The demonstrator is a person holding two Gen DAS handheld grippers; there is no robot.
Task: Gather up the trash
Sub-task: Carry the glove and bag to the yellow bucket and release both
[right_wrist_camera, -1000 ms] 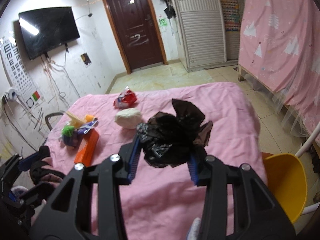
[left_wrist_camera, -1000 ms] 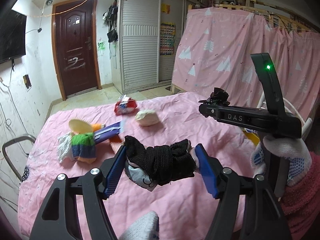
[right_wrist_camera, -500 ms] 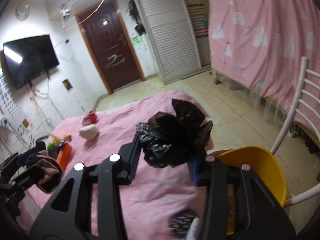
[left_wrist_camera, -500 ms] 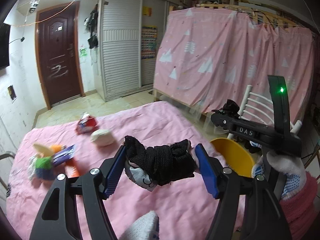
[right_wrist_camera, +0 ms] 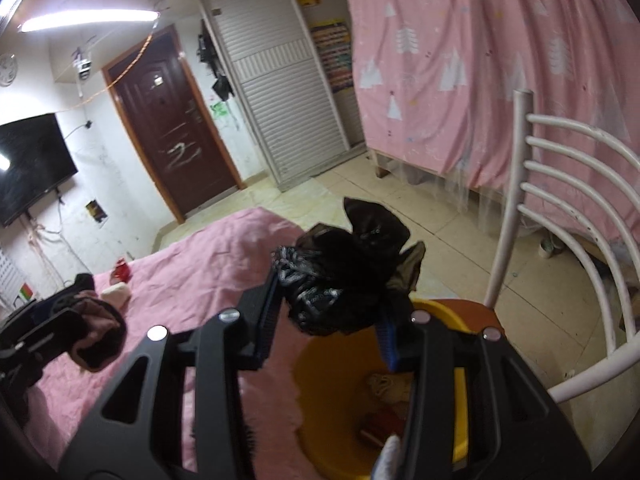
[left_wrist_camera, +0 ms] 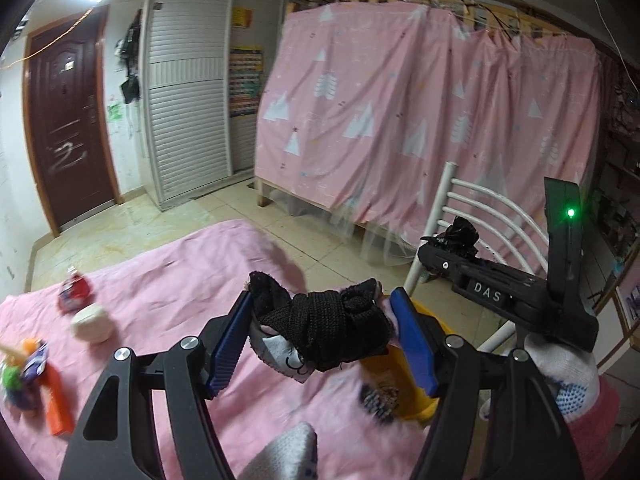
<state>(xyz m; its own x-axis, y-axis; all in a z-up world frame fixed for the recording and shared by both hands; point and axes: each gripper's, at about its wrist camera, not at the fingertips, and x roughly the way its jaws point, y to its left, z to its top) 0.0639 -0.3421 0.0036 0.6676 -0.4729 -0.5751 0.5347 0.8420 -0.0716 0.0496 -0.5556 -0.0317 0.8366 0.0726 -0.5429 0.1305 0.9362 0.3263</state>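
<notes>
My left gripper (left_wrist_camera: 320, 305) is shut on a balled-up black knitted sock (left_wrist_camera: 320, 330) with a pale patch underneath. It hangs over the bed's right edge, just left of a yellow bin (left_wrist_camera: 404, 372). In the right wrist view my right gripper (right_wrist_camera: 332, 296) is shut on a crumpled black plastic bag (right_wrist_camera: 348, 272), held above that yellow bin (right_wrist_camera: 316, 376), which has some scraps at its bottom. The right gripper (left_wrist_camera: 436, 250) with its black bag (left_wrist_camera: 462, 232) also shows at the right of the left wrist view.
The pink bed (left_wrist_camera: 168, 280) carries a red wrapper (left_wrist_camera: 74, 288), a white wad (left_wrist_camera: 91, 324), an orange piece (left_wrist_camera: 56, 400) and a purple and green bundle (left_wrist_camera: 22, 372). The bin sits on an orange seat (right_wrist_camera: 474, 308) of a white chair (right_wrist_camera: 580, 188). A pink curtain (left_wrist_camera: 420, 120) hangs behind.
Both grippers have swung to the right, from over the middle of the bed to its edge by the yellow bin. Each still holds its load.
</notes>
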